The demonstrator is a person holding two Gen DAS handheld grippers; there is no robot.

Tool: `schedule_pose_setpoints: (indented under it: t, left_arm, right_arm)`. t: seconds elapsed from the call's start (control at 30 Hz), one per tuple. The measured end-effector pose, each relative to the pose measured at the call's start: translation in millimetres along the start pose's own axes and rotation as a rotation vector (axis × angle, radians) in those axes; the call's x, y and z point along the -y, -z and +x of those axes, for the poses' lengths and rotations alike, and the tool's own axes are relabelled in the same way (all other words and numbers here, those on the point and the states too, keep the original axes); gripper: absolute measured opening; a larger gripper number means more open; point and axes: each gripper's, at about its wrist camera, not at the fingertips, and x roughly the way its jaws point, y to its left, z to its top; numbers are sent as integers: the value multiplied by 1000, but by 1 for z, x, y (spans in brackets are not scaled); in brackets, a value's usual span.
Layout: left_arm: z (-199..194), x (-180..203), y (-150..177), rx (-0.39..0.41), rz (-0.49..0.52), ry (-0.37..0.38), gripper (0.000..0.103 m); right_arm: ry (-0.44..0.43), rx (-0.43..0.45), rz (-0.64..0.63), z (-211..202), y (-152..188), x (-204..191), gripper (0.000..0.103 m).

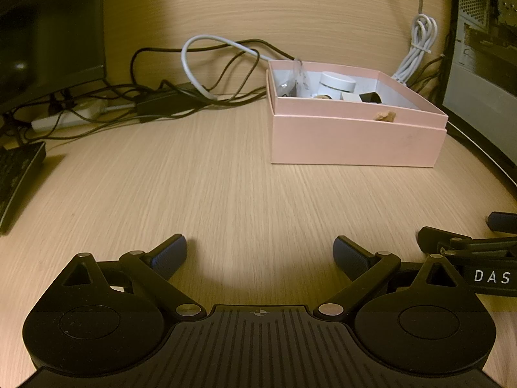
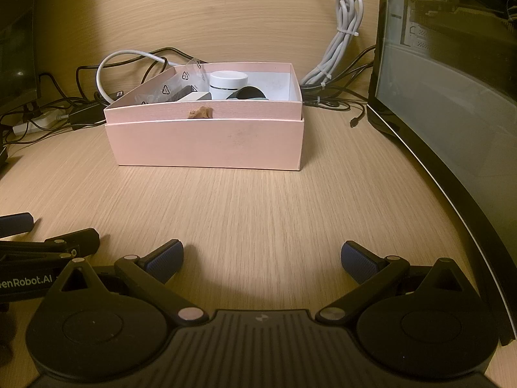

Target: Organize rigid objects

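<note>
A pink cardboard box [image 1: 355, 142] [image 2: 206, 144] stands on the wooden desk, ahead of both grippers. Inside it I see a white round jar [image 1: 337, 84] [image 2: 228, 83], a black object [image 1: 370, 97], a dark round lid [image 2: 249, 93] and clear plastic bags [image 2: 171, 89]. A small brown scrap [image 2: 201, 113] [image 1: 384, 115] sits on the box's near rim. My left gripper [image 1: 260, 253] hovers low over bare desk, open and empty. My right gripper [image 2: 261, 258] is also open and empty, with the box straight ahead of it. Each gripper shows at the edge of the other's view.
A tangle of black and white cables [image 1: 200, 74] and a power strip [image 1: 61, 119] lie behind the box on the left. A bundled white cable [image 2: 342, 45] hangs at the back. A glass-sided computer case [image 2: 452, 97] stands on the right; a dark device [image 1: 16, 174] lies at the far left.
</note>
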Motion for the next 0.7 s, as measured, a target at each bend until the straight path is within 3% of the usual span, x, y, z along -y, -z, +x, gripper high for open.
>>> schedule_pose_setpoints:
  t: [0.7]
  left_arm:
    - [0, 1, 0, 0, 3, -1, 100]
  right_arm:
    - [-1, 0, 0, 0, 0, 0, 103]
